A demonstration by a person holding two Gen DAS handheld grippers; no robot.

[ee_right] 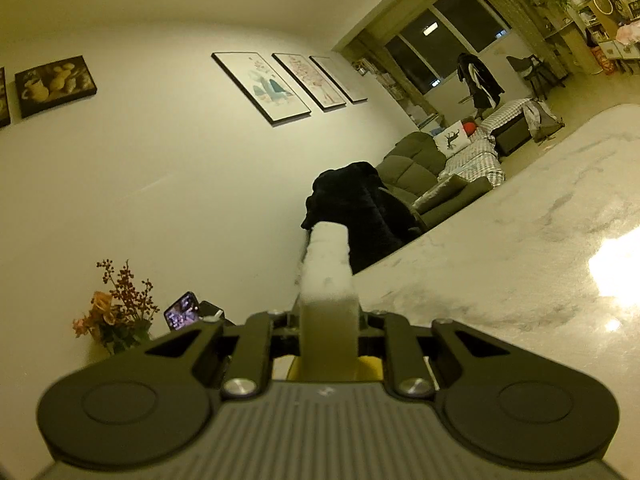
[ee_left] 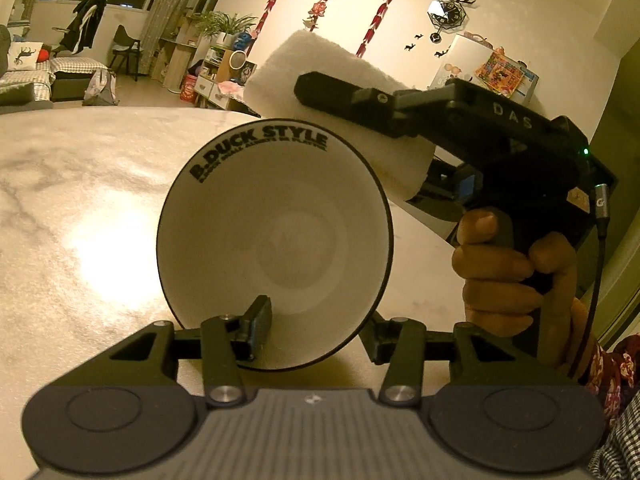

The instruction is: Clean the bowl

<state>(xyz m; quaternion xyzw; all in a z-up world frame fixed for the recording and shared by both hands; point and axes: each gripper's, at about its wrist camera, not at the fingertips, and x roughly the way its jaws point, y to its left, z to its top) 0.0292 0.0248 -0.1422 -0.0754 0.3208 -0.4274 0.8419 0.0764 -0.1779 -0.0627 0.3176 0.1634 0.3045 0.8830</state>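
Bowl (ee_left: pixel 276 248) tipped on edge above worktop (ee_left: pixel 80 208), left hand-held gripper (ee_left: pixel 312 332) clamping its rim; up-right of bowl, right hand-held gripper (ee_right: pixel 326 316) clenched on white sponge (ee_left: pixel 320 76), not touching—wiping apparently not started, interior looks clean.

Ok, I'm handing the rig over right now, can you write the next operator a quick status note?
Left gripper: clamped on the bowl rim, one finger inside, one outside; bowl held tilted on edge above the table, opening toward the camera.
Right gripper: shut on the sponge, raised behind the bowl's upper right rim, not inside it.
Done: both items picked up.
Left: wipe the bowl's inside, which shows no visible dirt, then set both down.
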